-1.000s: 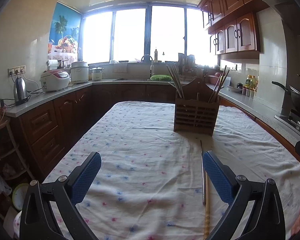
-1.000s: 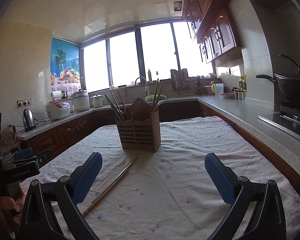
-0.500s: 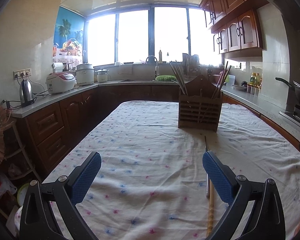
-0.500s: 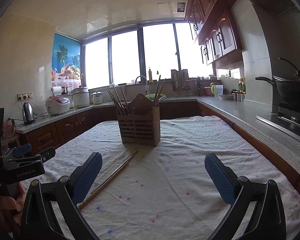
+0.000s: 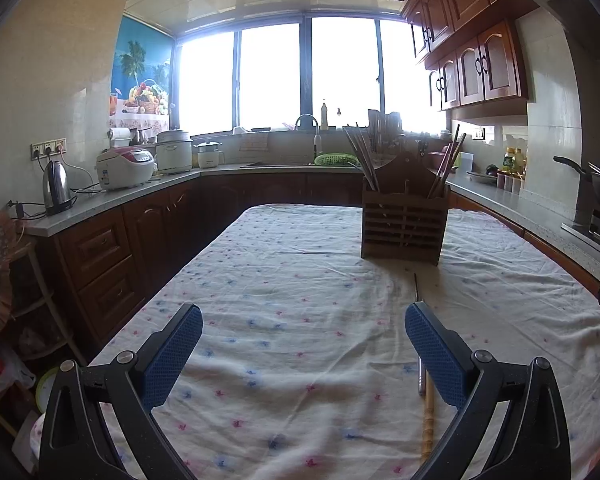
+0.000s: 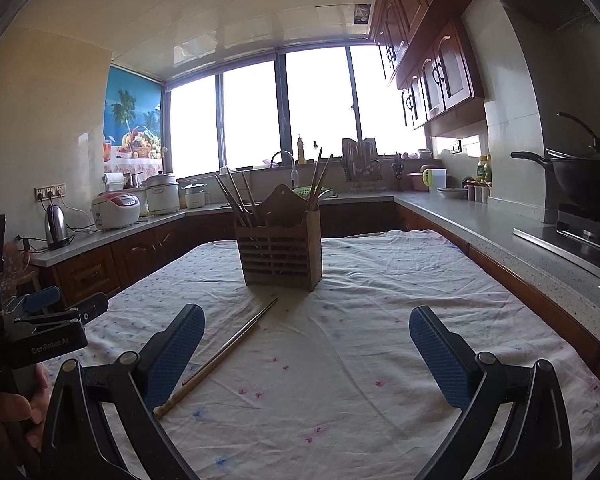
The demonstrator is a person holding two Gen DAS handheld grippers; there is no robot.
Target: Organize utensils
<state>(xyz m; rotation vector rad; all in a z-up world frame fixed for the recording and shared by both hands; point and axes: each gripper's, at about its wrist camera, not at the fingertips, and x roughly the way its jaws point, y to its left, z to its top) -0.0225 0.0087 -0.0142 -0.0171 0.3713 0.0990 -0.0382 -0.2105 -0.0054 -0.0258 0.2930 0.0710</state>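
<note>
A slatted brown wooden utensil holder (image 5: pixel 402 224) is seen upright on the flower-printed white tablecloth (image 5: pixel 284 320), with dark chopsticks (image 5: pixel 360 156) leaning out of its left and right compartments. Just in front of it, a metal chopstick and a bamboo chopstick (image 6: pixel 224 354) are laid side by side on the cloth. The left gripper (image 5: pixel 304 354) and right gripper (image 6: pixel 306 356) are both held wide apart and empty. A hand (image 6: pixel 8 416) holding the left gripper is shown only in the right wrist view.
</note>
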